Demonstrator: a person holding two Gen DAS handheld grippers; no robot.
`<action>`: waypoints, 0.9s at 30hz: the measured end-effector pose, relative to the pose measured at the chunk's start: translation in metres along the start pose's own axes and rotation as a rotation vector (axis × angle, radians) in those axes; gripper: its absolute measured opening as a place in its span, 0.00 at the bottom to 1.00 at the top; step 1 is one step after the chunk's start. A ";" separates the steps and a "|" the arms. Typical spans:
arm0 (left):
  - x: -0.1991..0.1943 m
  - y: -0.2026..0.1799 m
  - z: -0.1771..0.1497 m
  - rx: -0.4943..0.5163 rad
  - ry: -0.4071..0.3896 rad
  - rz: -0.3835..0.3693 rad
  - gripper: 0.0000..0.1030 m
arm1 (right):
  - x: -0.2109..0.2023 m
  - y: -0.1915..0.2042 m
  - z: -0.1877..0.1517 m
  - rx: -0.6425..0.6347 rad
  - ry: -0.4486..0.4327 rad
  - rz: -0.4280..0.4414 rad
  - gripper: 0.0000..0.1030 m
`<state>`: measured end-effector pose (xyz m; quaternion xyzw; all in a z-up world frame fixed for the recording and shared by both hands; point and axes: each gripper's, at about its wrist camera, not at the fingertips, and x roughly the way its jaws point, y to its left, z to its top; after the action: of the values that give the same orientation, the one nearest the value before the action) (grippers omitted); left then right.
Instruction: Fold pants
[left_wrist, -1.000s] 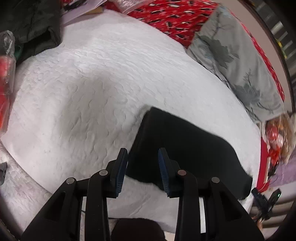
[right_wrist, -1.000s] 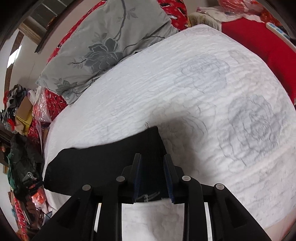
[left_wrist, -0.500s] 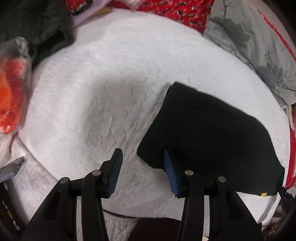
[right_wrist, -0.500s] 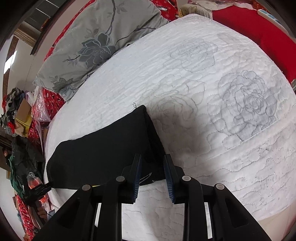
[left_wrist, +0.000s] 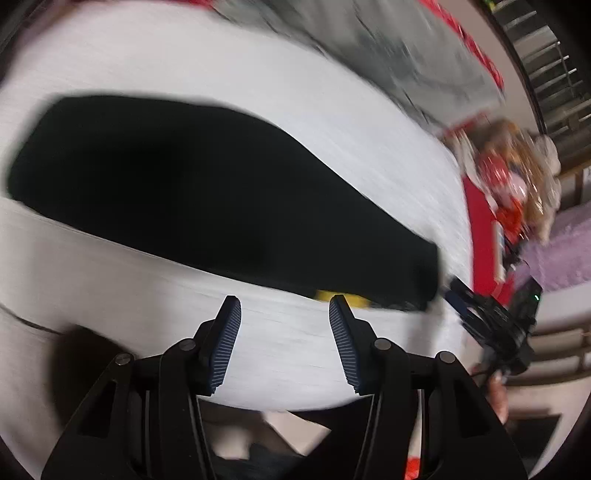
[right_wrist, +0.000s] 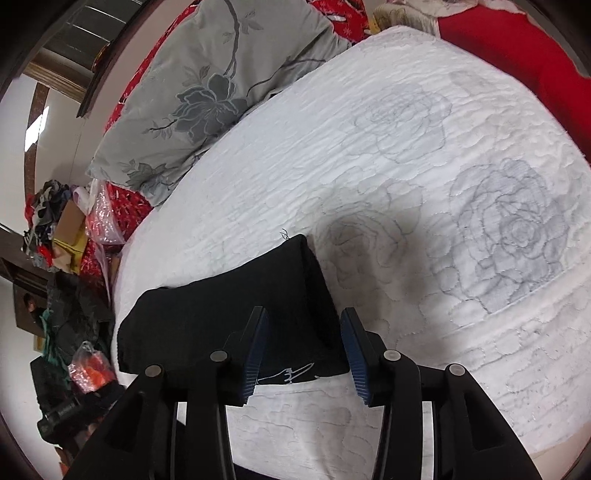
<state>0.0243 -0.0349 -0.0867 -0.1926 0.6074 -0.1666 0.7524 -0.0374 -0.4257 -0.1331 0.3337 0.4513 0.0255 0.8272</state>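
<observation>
The black pants lie folded in a flat rectangle on the white quilted bed; the left wrist view is blurred by motion. My left gripper is open and empty, just in front of the pants' near edge. In the right wrist view the pants lie with their right end at my right gripper, which is open with that end between its fingers, not clamped. The right gripper also shows at the right in the left wrist view.
A grey floral pillow lies at the head of the bed with red bedding beyond. Piled clothes and bags stand off the bed's left side. The quilt stretches to the right of the pants.
My right gripper has opened and let go of the pants' end. My left gripper has pulled back and swung right, so the pants now lie wholly ahead of it.
</observation>
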 end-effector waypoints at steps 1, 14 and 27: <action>0.011 -0.011 0.000 -0.004 0.025 -0.020 0.47 | 0.002 -0.001 0.001 0.001 0.008 0.006 0.42; 0.064 -0.025 0.011 -0.177 0.114 -0.078 0.47 | 0.028 0.001 -0.002 -0.091 0.087 0.008 0.39; 0.081 -0.007 0.020 -0.292 0.152 -0.120 0.47 | 0.031 0.000 0.000 -0.086 0.083 0.005 0.39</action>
<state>0.0607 -0.0783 -0.1479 -0.3225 0.6678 -0.1354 0.6570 -0.0186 -0.4151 -0.1558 0.2975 0.4829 0.0610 0.8213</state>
